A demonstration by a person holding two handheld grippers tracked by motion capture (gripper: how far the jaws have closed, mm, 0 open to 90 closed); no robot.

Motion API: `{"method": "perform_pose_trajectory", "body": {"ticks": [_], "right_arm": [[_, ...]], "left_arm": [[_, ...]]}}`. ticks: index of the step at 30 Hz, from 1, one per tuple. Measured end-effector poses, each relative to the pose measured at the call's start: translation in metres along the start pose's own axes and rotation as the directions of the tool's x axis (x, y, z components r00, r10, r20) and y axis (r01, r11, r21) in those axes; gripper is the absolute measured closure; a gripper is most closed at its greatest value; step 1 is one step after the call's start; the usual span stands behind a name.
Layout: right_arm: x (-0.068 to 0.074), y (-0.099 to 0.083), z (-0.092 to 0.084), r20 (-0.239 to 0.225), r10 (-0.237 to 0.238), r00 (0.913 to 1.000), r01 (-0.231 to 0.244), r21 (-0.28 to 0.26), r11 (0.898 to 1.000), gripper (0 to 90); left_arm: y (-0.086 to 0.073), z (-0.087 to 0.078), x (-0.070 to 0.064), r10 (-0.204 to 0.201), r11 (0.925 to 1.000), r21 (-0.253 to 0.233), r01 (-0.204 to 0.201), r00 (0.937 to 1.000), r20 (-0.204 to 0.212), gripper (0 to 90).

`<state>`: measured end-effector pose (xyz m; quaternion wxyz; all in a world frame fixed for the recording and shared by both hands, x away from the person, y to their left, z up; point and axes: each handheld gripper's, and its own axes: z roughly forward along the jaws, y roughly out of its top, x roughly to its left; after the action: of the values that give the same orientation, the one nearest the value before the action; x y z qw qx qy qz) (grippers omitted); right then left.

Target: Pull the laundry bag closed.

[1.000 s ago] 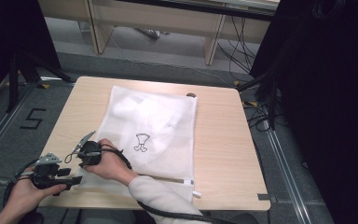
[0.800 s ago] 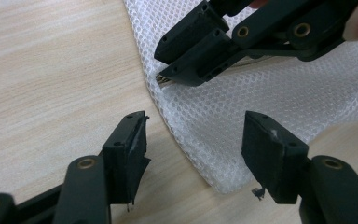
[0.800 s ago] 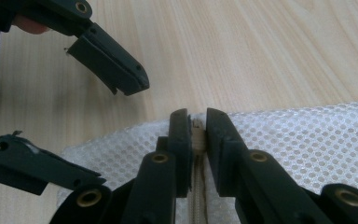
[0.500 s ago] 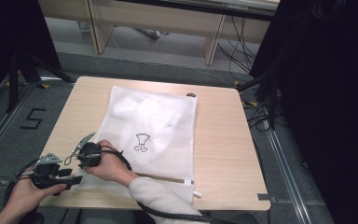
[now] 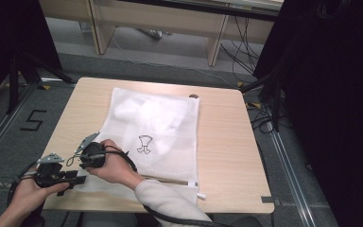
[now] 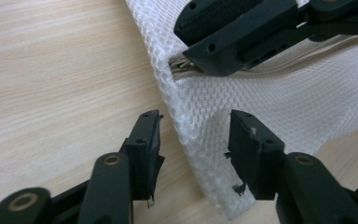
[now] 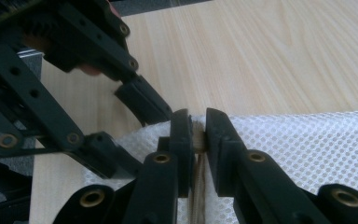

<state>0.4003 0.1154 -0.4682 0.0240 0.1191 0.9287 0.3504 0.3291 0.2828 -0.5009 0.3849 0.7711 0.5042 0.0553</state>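
Wooden surface [image 5: 227, 142] bearing a white mesh bag [image 5: 160, 127]: right gripper [image 7: 198, 135] clenched on its zipper pull [image 6: 182, 64]; left gripper [image 6: 193, 140] closing, jaws not yet pressing the bag's corner between them.

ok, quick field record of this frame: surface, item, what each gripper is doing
surface: light wooden table
item: white mesh laundry bag, lying flat, small dark printed figure on it, zipper along its near edge
right gripper: shut on the zipper pull at the bag's near-left corner
left gripper: jaws have just been closing, the bag's corner edge between them, pads not yet pressing
bag contents: white lumps inside, cannot tell what
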Motion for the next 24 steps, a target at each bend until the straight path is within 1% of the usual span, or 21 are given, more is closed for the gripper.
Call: {"method": "perform_pose_trajectory", "body": {"ticks": [1, 2, 3, 4, 6, 7, 8, 9, 10, 11, 12, 13, 14, 15, 17, 18, 19, 20, 22, 23, 24], "right_arm": [[0.001, 0.001, -0.001, -0.003, 0.006, 1.0, -0.006, -0.008, 1.0, 82.3], [0.0, 0.002, -0.001, -0.003, -0.017, 0.9999, 0.017, -0.011, 1.0, 82.3], [0.001, 0.002, -0.003, -0.001, -0.009, 1.0, 0.009, -0.008, 1.0, 82.3], [0.001, 0.002, -0.003, -0.001, -0.009, 1.0, 0.009, -0.008, 1.0, 82.3], [0.0, 0.003, -0.004, -0.002, -0.013, 0.9999, 0.013, -0.012, 1.0, 82.3], [0.002, 0.002, -0.004, -0.009, 0.008, 0.9999, -0.008, -0.013, 1.0, 82.3], [0.002, 0.002, -0.004, -0.009, 0.008, 0.9999, -0.008, -0.013, 1.0, 82.3], [0.001, 0.002, -0.005, -0.006, -0.001, 1.0, 0.001, -0.007, 1.0, 82.3], [0.001, 0.001, -0.005, -0.01, 0.003, 0.9999, -0.003, -0.005, 1.0, 82.3], [0.001, 0.001, -0.005, -0.011, 0.004, 0.9999, -0.004, -0.003, 1.0, 82.3], [0.002, 0.001, -0.005, -0.014, 0.008, 0.9999, -0.008, 0.001, 1.0, 82.3], [0.002, 0.001, -0.005, -0.014, 0.008, 0.9999, -0.008, 0.001, 1.0, 82.3], [0.0, 0.001, -0.007, -0.007, -0.019, 0.9998, 0.019, 0.005, 1.0, 82.3], [0.0, 0.001, -0.007, -0.007, -0.019, 0.9998, 0.019, 0.005, 1.0, 82.3], [-0.001, -0.001, -0.009, -0.017, 0.0, 0.9999, 0.0, 0.011, 1.0, 82.3], [-0.001, -0.001, -0.009, -0.017, 0.0, 0.9999, 0.0, 0.011, 1.0, 82.3], [-0.002, -0.001, -0.01, -0.009, -0.018, 0.9998, 0.018, 0.015, 1.0, 82.3], [-0.002, -0.002, -0.011, -0.012, -0.01, 0.9999, 0.011, 0.019, 1.0, 82.3], [-0.003, -0.002, -0.012, -0.016, -0.009, 0.9998, 0.009, 0.016, 1.0, 82.3], [-0.003, -0.003, -0.014, -0.012, -0.017, 0.9998, 0.018, 0.02, 1.0, 82.3], [-0.002, -0.003, -0.014, -0.012, -0.007, 0.9999, 0.008, 0.022, 1.0, 82.3]], "left_arm": [[0.001, 0.001, 0.0, 0.001, 1.0, -0.002, -0.001, 1.0, 0.006, 55.1], [0.001, 0.002, -0.001, -0.013, 0.9998, -0.012, 0.013, 0.9999, 0.011, 56.1], [0.002, 0.002, 0.001, -0.015, 0.9998, -0.013, 0.016, 0.9999, 0.007, 57.3], [0.003, 0.003, 0.001, -0.028, 0.9994, -0.021, 0.028, 0.9994, 0.018, 57.3], [0.004, 0.004, 0.004, -0.03, 0.9994, -0.014, 0.031, 0.9991, 0.029, 58.4], [0.004, 0.004, 0.005, -0.029, 0.9995, -0.01, 0.03, 0.999, 0.033, 62.1], [0.004, 0.004, 0.005, -0.029, 0.9995, -0.01, 0.03, 0.999, 0.033, 63.5], [0.004, 0.005, 0.004, -0.043, 0.9989, -0.014, 0.044, 0.9984, 0.036, 63.5], [0.005, 0.006, 0.004, -0.051, 0.9986, -0.013, 0.051, 0.9978, 0.044, 65.8], [0.005, 0.006, 0.006, -0.048, 0.9988, -0.001, 0.048, 0.9981, 0.037, 67.2], [0.006, 0.006, 0.006, -0.072, 0.9972, -0.014, 0.073, 0.9962, 0.048, 71.7], [0.006, 0.006, 0.006, -0.072, 0.9972, -0.014, 0.073, 0.9962, 0.048, 74.3], [0.006, 0.005, 0.007, -0.072, 0.9973, -0.009, 0.073, 0.996, 0.053, 77.9], [0.006, 0.004, 0.007, -0.073, 0.9971, -0.015, 0.074, 0.9955, 0.061, 77.9], [0.007, 0.001, 0.005, -0.094, 0.9951, -0.023, 0.096, 0.993, 0.071, 84.0], [0.007, 0.001, 0.005, -0.094, 0.9951, -0.023, 0.096, 0.993, 0.071, 84.8], [0.008, 0.001, 0.004, -0.096, 0.9947, -0.031, 0.098, 0.9932, 0.065, 84.8], [0.009, 0.0, 0.003, -0.094, 0.9952, -0.021, 0.096, 0.9933, 0.067, 85.5], [0.009, 0.0, 0.002, -0.106, 0.9936, -0.035, 0.108, 0.9927, 0.058, 86.0], [0.01, -0.001, 0.002, -0.112, 0.9933, -0.021, 0.113, 0.9916, 0.065, 86.3], [0.01, -0.001, 0.002, -0.118, 0.9925, -0.024, 0.12, 0.9908, 0.066, 86.3]]}}
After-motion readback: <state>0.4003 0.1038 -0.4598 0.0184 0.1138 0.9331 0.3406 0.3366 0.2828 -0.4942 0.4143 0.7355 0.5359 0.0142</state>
